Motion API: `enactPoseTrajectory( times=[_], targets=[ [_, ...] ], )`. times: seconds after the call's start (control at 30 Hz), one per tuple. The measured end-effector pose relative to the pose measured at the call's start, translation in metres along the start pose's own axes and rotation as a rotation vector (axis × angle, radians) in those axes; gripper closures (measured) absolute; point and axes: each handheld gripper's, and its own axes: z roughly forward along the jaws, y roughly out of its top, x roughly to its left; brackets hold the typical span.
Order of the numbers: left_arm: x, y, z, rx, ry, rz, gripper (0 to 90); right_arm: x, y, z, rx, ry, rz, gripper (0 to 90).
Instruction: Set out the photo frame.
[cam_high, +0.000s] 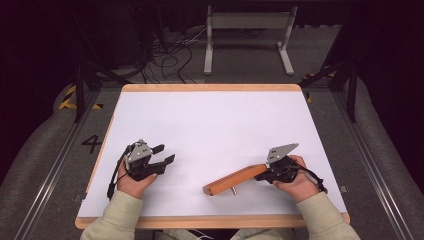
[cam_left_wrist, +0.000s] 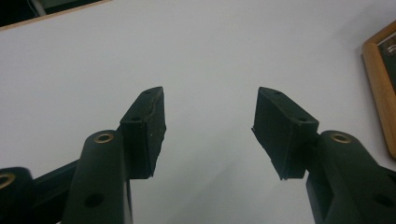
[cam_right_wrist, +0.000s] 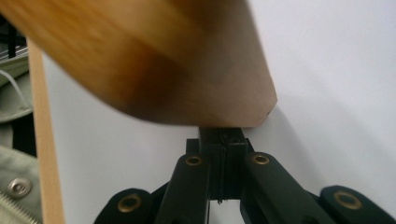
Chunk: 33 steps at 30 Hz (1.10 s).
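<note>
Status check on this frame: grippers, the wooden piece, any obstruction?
Left gripper open, empty. Right gripper shut on long orange-brown wooden block, its far end near the white table. Nothing in the way.

I see a white worktop (cam_high: 210, 125) edged in pale wood. The wooden block (cam_high: 235, 180), lower right of centre in the high view, is warm orange-brown with a lighter tan end face; a small silvery pin sticks out near that end. Both tools are black: the left tool (cam_high: 162, 155) at lower left, the right tool (cam_right_wrist: 224, 154) with brass-coloured rivets. Each carries a grey plate. The sleeves (cam_high: 117, 217) are pale sage green. The floor (cam_high: 30, 165) is grey, with yellow-and-black striped tape at upper left.
</note>
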Motion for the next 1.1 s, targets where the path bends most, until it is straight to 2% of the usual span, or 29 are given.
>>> enactPoseTrajectory(
  times=[0.2, 0.5, 0.6, 0.87, 1.1],
  targets=[
    [-0.001, 0.0, 0.0, 0.002, 0.001, 0.007, 43.9, -0.013, 0.01, 0.008, -0.02, 0.006, 0.058, 90.0],
    [0.001, 0.0, 0.0, 0.003, 0.001, 0.009, 43.9, -0.025, 0.029, 0.024, -0.035, -0.013, 0.094, 90.0],
    [0.001, 0.0, 0.0, 0.0, 0.001, 0.009, 43.9, -0.029, 0.034, 0.028, -0.046, -0.007, 0.109, 90.0],
    [0.0, -0.001, 0.0, 0.005, 0.0, 0.0, 43.9, -0.036, 0.046, 0.04, -0.074, 0.011, 0.136, 90.0],
    [0.001, -0.001, 0.0, 0.005, 0.001, 0.006, 43.9, -0.038, 0.057, 0.05, -0.085, 0.017, 0.135, 90.0]
  ],
)
